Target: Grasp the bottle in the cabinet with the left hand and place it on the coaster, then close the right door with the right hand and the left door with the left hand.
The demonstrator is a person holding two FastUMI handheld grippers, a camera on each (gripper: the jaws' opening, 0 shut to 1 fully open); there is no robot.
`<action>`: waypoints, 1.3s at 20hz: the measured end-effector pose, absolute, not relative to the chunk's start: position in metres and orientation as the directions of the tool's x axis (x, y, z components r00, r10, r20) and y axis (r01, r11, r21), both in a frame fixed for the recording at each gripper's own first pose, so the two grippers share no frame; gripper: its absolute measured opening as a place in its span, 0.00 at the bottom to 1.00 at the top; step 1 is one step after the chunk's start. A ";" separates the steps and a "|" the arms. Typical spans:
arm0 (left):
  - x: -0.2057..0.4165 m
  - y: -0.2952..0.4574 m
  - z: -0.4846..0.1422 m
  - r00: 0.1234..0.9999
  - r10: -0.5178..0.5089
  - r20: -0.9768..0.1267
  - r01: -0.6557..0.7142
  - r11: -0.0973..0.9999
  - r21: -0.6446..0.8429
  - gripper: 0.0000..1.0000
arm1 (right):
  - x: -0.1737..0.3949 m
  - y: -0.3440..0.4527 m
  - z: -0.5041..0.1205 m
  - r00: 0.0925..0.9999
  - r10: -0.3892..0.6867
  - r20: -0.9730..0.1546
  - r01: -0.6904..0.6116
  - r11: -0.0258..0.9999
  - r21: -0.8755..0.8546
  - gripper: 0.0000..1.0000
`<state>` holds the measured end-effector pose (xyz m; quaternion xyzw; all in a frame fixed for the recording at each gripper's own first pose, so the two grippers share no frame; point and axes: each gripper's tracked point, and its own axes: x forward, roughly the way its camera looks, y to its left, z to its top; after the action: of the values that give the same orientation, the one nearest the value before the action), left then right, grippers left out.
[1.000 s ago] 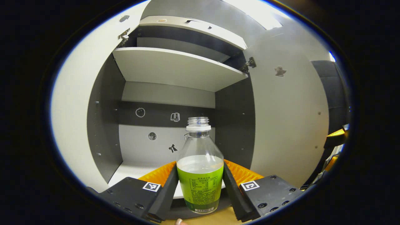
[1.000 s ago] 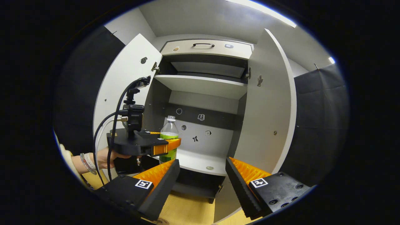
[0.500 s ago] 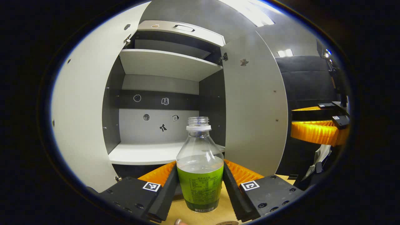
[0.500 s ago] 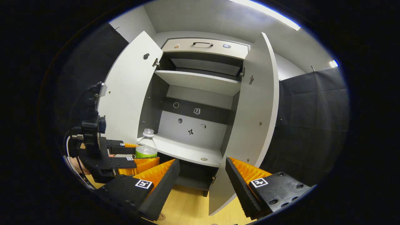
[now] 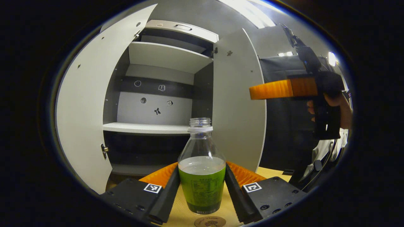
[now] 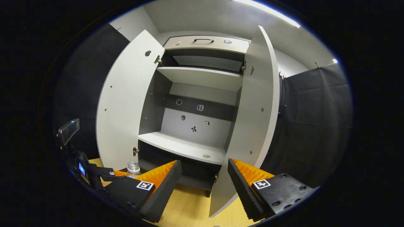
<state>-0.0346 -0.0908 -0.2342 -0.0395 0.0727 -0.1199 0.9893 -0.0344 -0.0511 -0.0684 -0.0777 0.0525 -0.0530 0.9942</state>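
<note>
My left gripper (image 5: pixel 202 171) is shut on a clear uncapped bottle (image 5: pixel 201 148) with a green label, both fingers pressing on its lower body. The bottle stands upright low over the wooden tabletop (image 5: pixel 271 172), in front of the cabinet. A round brown coaster (image 5: pixel 210 221) lies just beneath its base; I cannot tell if they touch. In the right gripper view the bottle's neck (image 6: pixel 133 167) shows at the lower left. My right gripper (image 6: pixel 204 164) is open with nothing between its fingers and faces the cabinet. The left gripper view has it (image 5: pixel 262 90) high at the right, held by a hand (image 5: pixel 339 105).
Both cabinet doors stand wide open: the left door (image 6: pixel 123 104) and the right door (image 6: pixel 260 104). A white shelf (image 6: pixel 186 148) with a small round mark sits between them. A drawer with a handle (image 6: pixel 203 40) tops the cabinet. Black cloth (image 6: pixel 315 126) hangs to the right.
My left gripper has carried the bottle out of the cabinet and down to just over the coaster. In the right gripper view the bottle has sunk to the lower left.
</note>
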 end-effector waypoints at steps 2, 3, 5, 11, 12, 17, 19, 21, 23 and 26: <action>-0.048 -0.104 -0.252 0.959 -0.256 -0.123 0.243 0.964 -0.108 0.78 | -0.036 -0.048 -0.085 0.988 -0.101 -0.115 0.083 0.984 -0.155 0.98; -0.053 -0.109 -0.260 0.960 -0.259 -0.108 0.248 0.963 -0.109 0.78 | -0.038 -0.046 -0.094 0.987 -0.096 -0.125 0.077 0.986 -0.151 0.98; -0.060 -0.116 -0.276 0.963 -0.256 -0.087 0.248 0.964 -0.094 0.78 | -0.041 -0.042 -0.116 0.985 -0.087 -0.149 0.065 0.987 -0.148 0.98; -0.063 -0.119 -0.342 0.965 -0.216 -0.146 0.214 0.976 -0.033 0.78 | -0.054 -0.030 -0.179 0.966 -0.047 -0.254 0.019 0.994 -0.112 0.98; -0.062 -0.120 -0.349 0.964 -0.217 -0.152 0.213 0.976 -0.046 0.78 | -0.055 -0.030 -0.185 0.963 -0.045 -0.265 0.016 0.994 -0.111 0.98; -0.062 -0.123 -0.361 0.964 -0.227 -0.140 0.223 0.974 -0.043 0.80 | -0.058 -0.040 -0.210 0.950 -0.050 -0.308 0.007 0.990 -0.138 0.98; -0.062 -0.122 -0.365 0.964 -0.225 -0.145 0.221 0.974 -0.042 0.80 | -0.056 -0.044 -0.213 0.947 -0.049 -0.317 0.005 0.990 -0.139 0.98; -0.061 -0.120 -0.367 0.965 -0.215 -0.150 0.212 0.977 -0.038 0.82 | -0.054 -0.046 -0.214 0.946 -0.046 -0.320 0.002 0.991 -0.134 0.98; -0.058 -0.121 -0.366 0.964 -0.217 -0.152 0.212 0.976 -0.042 0.96 | -0.051 -0.049 -0.212 0.947 -0.045 -0.319 0.001 0.990 -0.138 0.98; -0.051 -0.122 -0.357 0.964 -0.215 -0.157 0.210 0.977 -0.046 0.98 | -0.047 -0.054 -0.209 0.947 -0.046 -0.319 0.000 0.989 -0.145 0.98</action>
<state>-0.0508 -0.1217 -0.3567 -0.0143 0.0809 -0.1073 0.9908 -0.0467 -0.0538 -0.2092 -0.0716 0.1629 -0.0117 0.9840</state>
